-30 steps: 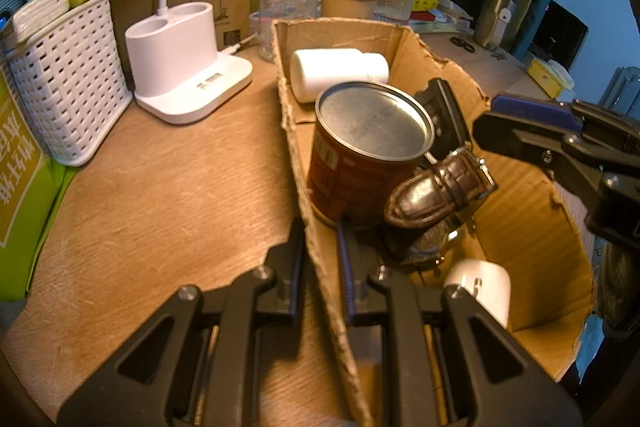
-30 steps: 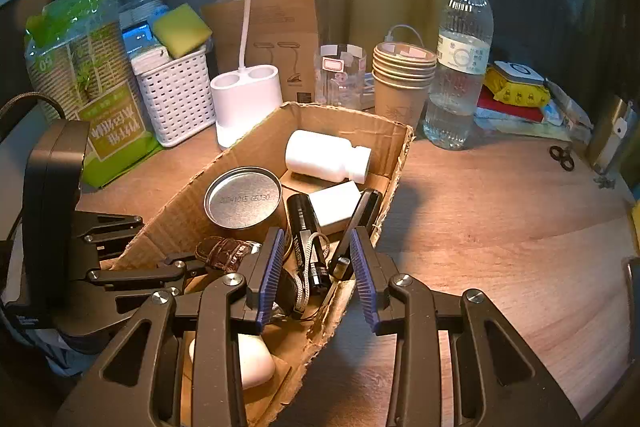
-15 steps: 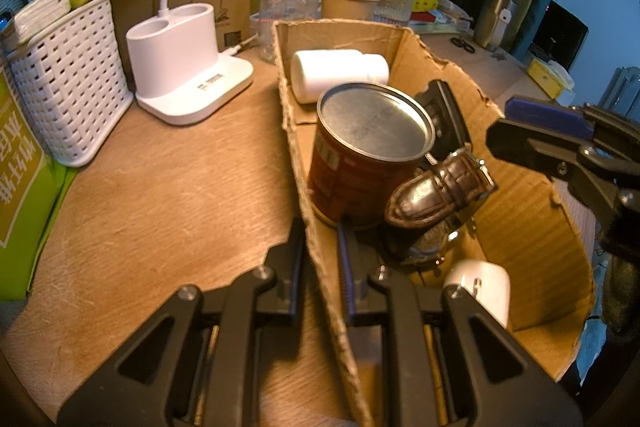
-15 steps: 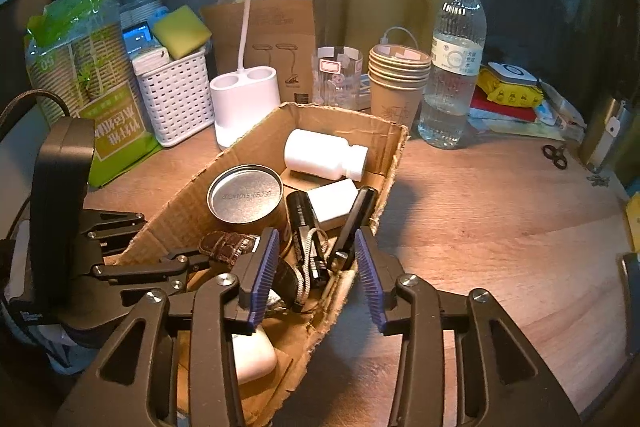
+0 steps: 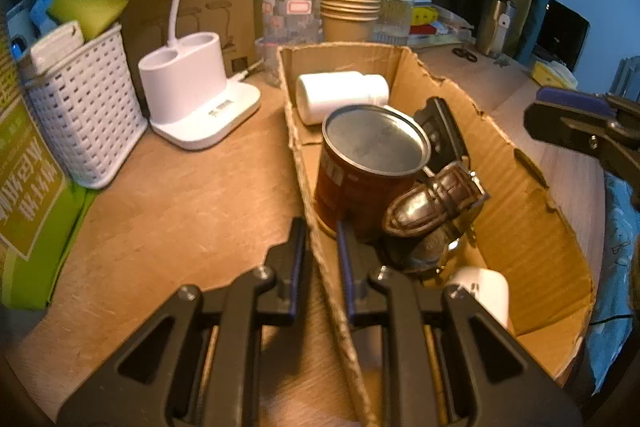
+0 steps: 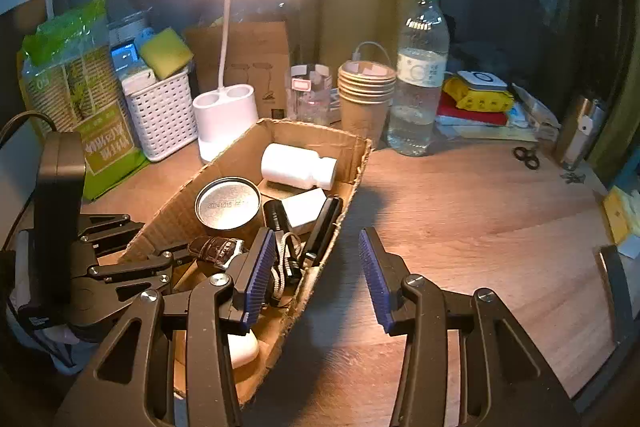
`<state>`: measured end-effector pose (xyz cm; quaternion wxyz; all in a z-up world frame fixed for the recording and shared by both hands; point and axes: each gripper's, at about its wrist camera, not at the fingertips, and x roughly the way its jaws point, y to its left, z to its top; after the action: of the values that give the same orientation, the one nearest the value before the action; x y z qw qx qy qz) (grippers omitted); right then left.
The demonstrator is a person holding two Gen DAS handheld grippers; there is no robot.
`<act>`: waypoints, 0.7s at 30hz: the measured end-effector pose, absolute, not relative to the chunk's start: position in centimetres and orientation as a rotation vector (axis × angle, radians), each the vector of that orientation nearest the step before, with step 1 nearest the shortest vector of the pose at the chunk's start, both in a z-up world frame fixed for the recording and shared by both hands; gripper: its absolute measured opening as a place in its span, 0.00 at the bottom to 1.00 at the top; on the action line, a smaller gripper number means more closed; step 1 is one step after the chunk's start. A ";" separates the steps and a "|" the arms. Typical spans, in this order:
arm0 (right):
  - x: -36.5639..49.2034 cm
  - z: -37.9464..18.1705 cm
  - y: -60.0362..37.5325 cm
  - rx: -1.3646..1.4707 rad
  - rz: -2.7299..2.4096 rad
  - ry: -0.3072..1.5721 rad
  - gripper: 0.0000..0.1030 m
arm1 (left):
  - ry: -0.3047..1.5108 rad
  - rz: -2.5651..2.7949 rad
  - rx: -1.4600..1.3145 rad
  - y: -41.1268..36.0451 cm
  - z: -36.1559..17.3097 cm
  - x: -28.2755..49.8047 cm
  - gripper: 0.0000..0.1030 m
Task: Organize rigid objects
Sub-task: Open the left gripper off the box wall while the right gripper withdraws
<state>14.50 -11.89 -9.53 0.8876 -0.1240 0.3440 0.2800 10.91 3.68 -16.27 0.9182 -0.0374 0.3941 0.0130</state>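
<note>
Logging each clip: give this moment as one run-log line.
left claw: shut on cardboard box wall | right claw: open, empty, over box's other wall | in box: can, white bottle, watch

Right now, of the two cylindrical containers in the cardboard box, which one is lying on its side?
The white bottle at the box's far end lies on its side. The brown tin can nearer the tools stands upright, lid up.
</note>
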 end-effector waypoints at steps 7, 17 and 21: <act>13.7 -8.7 -13.2 -0.224 0.526 0.689 0.52 | 0.765 0.037 -0.081 4.0 -15.4 10.3 0.17; 12.4 -5.5 -14.8 -0.185 0.488 0.607 0.53 | 0.672 0.033 -0.073 3.6 -12.8 9.3 0.44; 11.8 -4.1 -15.6 -0.176 0.483 0.573 0.54 | 0.617 0.023 -0.084 3.2 -10.8 8.6 0.50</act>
<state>11.78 -15.58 -4.12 0.9269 -0.0857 0.2794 0.2355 8.65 3.24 -10.78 0.9518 -0.0416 0.3035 0.0112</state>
